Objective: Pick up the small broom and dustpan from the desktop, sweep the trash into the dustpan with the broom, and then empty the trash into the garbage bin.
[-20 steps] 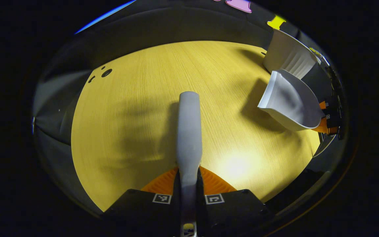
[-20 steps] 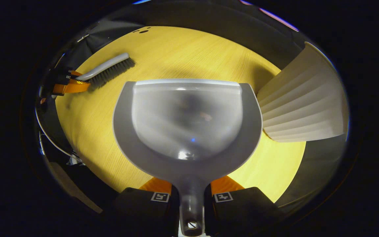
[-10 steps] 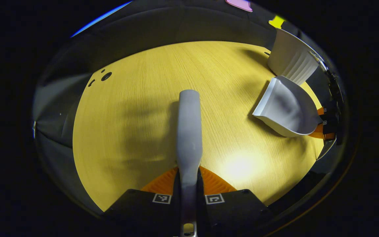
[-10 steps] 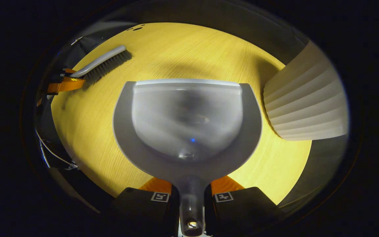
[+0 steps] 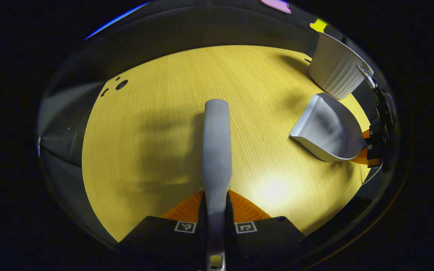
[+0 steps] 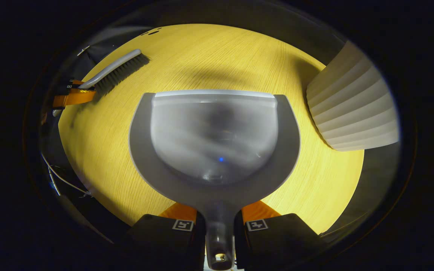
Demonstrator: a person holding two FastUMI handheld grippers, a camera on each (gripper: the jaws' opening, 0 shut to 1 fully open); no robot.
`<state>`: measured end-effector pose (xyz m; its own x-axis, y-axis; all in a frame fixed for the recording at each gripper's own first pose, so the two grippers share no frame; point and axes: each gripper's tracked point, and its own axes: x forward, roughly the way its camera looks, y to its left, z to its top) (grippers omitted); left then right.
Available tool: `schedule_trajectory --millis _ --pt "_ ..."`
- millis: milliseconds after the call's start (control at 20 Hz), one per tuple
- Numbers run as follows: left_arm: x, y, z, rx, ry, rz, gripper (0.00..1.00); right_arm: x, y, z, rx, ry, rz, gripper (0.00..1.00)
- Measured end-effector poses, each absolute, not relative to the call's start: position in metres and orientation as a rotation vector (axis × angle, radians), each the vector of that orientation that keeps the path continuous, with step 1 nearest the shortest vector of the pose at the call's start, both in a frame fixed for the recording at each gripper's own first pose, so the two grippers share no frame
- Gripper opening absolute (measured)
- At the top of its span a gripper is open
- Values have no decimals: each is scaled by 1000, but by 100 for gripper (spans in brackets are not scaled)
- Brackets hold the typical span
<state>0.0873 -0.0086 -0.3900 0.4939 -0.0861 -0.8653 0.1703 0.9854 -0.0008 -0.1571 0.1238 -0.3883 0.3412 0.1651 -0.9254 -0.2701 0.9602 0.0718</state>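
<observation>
Colours we see on the desk

We see a yellow wood-grain desktop (image 5: 156, 124), a pale grey broom (image 5: 216, 150) with dark bristles (image 6: 121, 73), a grey dustpan (image 6: 215, 143) with a paler lip, and a white ribbed garbage bin (image 6: 352, 109).

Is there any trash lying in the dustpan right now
No, in the right gripper view the dustpan held by the right gripper shows a bare scoop with nothing lying in it.
</observation>
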Motion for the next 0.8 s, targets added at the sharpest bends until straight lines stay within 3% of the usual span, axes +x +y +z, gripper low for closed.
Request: schedule_trajectory --millis 50,100,150,200,250,500,550,800 --pt "87 -8 -389 86 1045 -160 24 -157 123 -388 -100 1187 282 36" --pt "87 -9 -389 85 1047 -163 27 -157 124 -388 -100 1189 286 31" --pt "86 -8 -389 87 1052 -162 25 -160 125 -388 -98 1189 287 37" --pt "85 -8 -388 90 1053 -163 25 -162 126 -386 -98 1186 289 31" --pt "84 -9 -388 91 1055 -164 26 -164 126 -385 -96 1180 290 41" --pt "83 -9 -379 123 1029 -168 31 -163 131 -376 -35 1165 295 52" --pt "82 -10 -376 130 1021 -173 43 -164 130 -373 -28 1162 299 58" --pt "77 -17 -357 96 988 -189 68 -166 123 -352 -7 1112 290 58"
